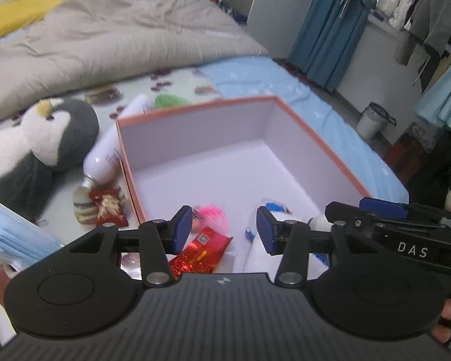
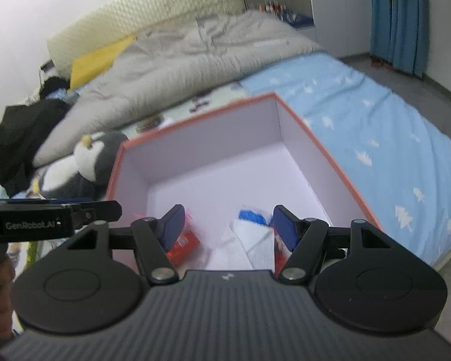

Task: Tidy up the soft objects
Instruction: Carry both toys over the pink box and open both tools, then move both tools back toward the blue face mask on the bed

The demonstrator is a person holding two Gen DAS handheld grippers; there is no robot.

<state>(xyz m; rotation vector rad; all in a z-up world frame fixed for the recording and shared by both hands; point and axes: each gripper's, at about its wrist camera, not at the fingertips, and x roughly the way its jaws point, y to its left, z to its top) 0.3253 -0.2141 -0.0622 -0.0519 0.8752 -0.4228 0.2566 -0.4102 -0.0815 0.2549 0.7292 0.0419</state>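
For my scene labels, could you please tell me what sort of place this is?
Very likely a bedroom: a bed with a rumpled grey duvet and blue sheet, blue curtains, and clothes hanging by the window.

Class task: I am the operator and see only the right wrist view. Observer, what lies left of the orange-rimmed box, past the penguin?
Observer: A white plastic bottle lies against the orange-rimmed cardboard box, beside the grey and white plush penguin.
Operator: Anything pink in the box?
Observer: Yes, a fluffy pink pom-pom by the red foil packet.
Operator: Is the left claw holding something?
Observer: No, the left claw is open and empty.
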